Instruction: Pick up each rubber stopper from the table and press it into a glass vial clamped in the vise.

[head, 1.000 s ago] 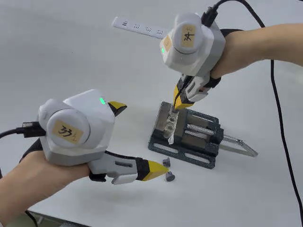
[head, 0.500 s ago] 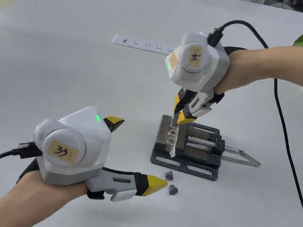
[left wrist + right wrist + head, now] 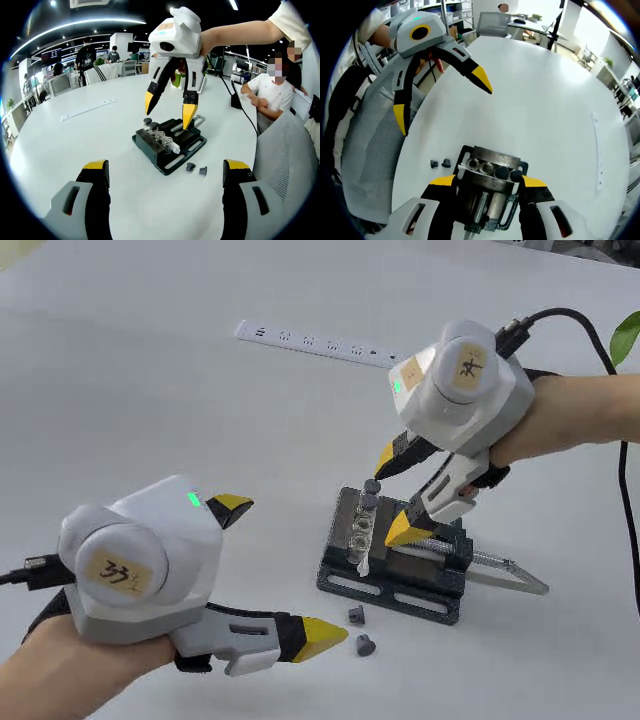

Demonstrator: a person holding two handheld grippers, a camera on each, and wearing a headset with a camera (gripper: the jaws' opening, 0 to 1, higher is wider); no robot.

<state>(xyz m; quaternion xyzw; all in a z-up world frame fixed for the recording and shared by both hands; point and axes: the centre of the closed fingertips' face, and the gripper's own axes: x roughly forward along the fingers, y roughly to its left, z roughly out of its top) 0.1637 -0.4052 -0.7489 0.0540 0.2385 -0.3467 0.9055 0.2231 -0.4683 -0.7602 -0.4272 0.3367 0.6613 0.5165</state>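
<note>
Vise [image 3: 430, 565]: stands mid-scene on the table [image 3: 150, 390]; clamps a row of glass vials [image 3: 360, 535] upright, mouths up for pressing;
Seated stoppers [image 3: 372, 486]: two plug the far vials; nearer vials look unplugged;
Loose stoppers [image 3: 365, 645]: two lie on the table just near of the vise;
Right tool [image 3: 392, 500]: jaws spread, empty, above the vise's far end;
Left tool [image 3: 283, 570]: jaws wide, empty; tip just left of the loose stoppers, likely poised for a pick

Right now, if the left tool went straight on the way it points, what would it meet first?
Likely the loose stoppers, just ahead of the left tool, jaws open; the vise lies beyond, though depth is unclear.
</note>
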